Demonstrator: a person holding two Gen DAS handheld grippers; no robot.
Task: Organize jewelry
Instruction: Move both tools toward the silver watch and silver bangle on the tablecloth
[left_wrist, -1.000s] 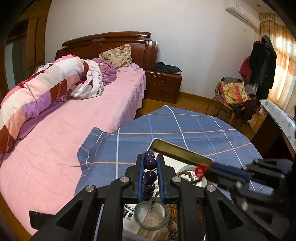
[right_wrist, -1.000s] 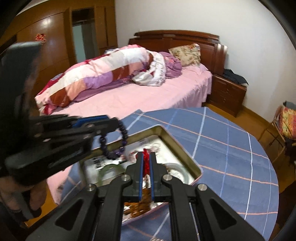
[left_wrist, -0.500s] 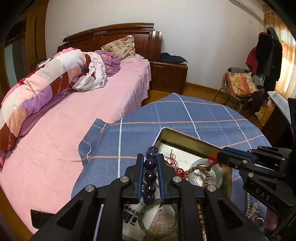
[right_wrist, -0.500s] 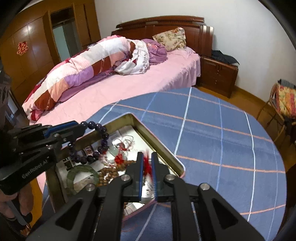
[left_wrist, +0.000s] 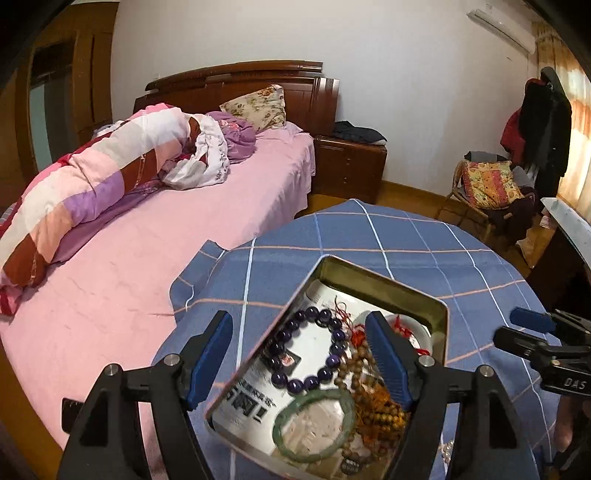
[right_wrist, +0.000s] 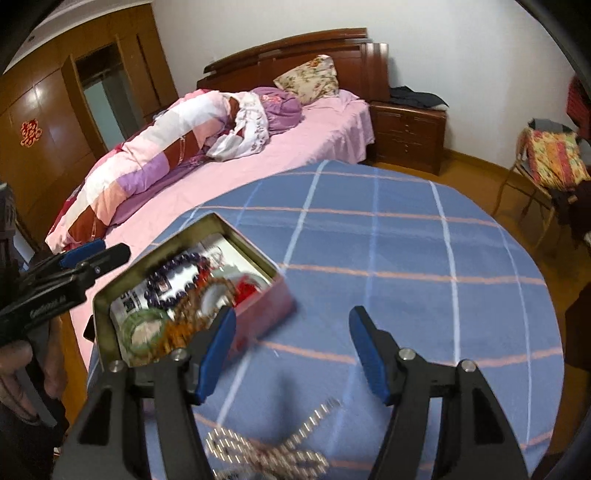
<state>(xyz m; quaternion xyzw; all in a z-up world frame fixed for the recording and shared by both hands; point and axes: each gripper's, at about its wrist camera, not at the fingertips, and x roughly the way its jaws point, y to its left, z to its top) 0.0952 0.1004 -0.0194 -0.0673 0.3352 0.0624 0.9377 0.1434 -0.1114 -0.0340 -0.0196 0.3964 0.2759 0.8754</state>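
The letters "DAS" stand in white on the black body of the right tongs (left_wrist: 532, 332). The printed paper (left_wrist: 247, 402) lying in the tin (left_wrist: 439, 314) has big dark characters, but they are too blurry to read.

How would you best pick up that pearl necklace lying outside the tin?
Probably from straight above, pinching the bunched strands of the pearl necklace. It lies flat and loose on the tablecloth, just below the open right gripper, so no side offers an edge.
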